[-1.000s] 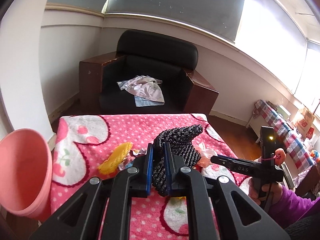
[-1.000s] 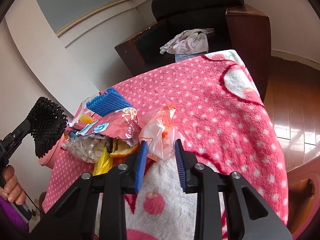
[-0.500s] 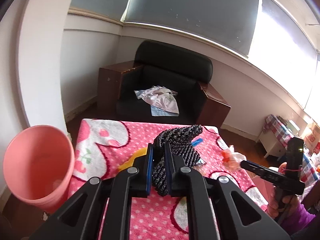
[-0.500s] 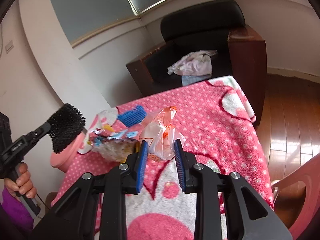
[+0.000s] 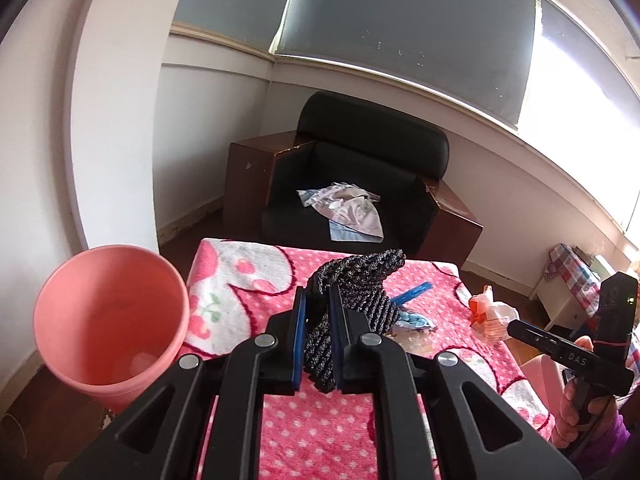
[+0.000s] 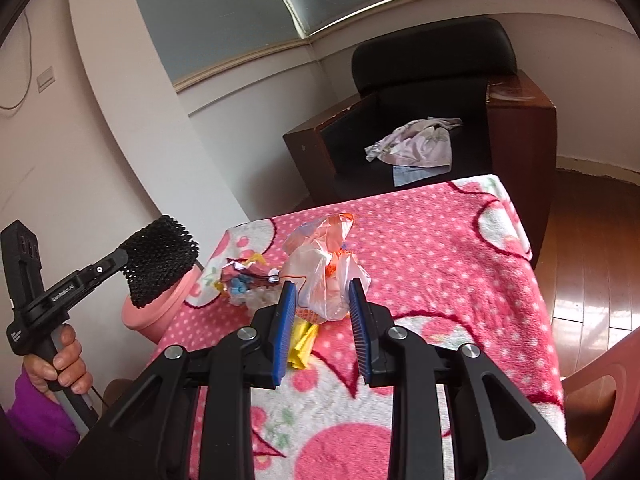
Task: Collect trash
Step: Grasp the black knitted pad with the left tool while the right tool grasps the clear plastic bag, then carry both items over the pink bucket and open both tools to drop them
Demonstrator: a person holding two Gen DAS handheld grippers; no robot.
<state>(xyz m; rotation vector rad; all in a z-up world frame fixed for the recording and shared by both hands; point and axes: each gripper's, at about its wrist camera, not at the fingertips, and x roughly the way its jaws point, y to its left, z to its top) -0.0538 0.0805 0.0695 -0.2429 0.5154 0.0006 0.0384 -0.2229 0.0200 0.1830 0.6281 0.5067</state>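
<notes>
My left gripper [image 5: 318, 340] is shut on a black foam net [image 5: 352, 292] and holds it above the pink dotted blanket [image 5: 320, 432], right of the pink bin [image 5: 110, 320]. From the right wrist view the net [image 6: 158, 266] hangs over the bin [image 6: 160, 312]. My right gripper [image 6: 322, 336] is shut on a crumpled clear-and-orange plastic bag [image 6: 324, 268] and holds it lifted above the blanket [image 6: 440, 264]. The bag also shows in the left wrist view [image 5: 492, 314]. A pile of wrappers [image 6: 248, 280] and a yellow wrapper [image 6: 302, 342] lie on the blanket below.
A black armchair [image 5: 360, 184] with clothes on it [image 5: 348, 208] stands behind the table. White wall [image 5: 112, 120] is to the left. Wooden floor [image 6: 592, 248] lies to the right. A blue piece [image 5: 412, 292] lies on the blanket.
Both grippers have risen and pulled back. The left one has carried the net leftward to the bin. The right one has lifted the plastic bag off the pile.
</notes>
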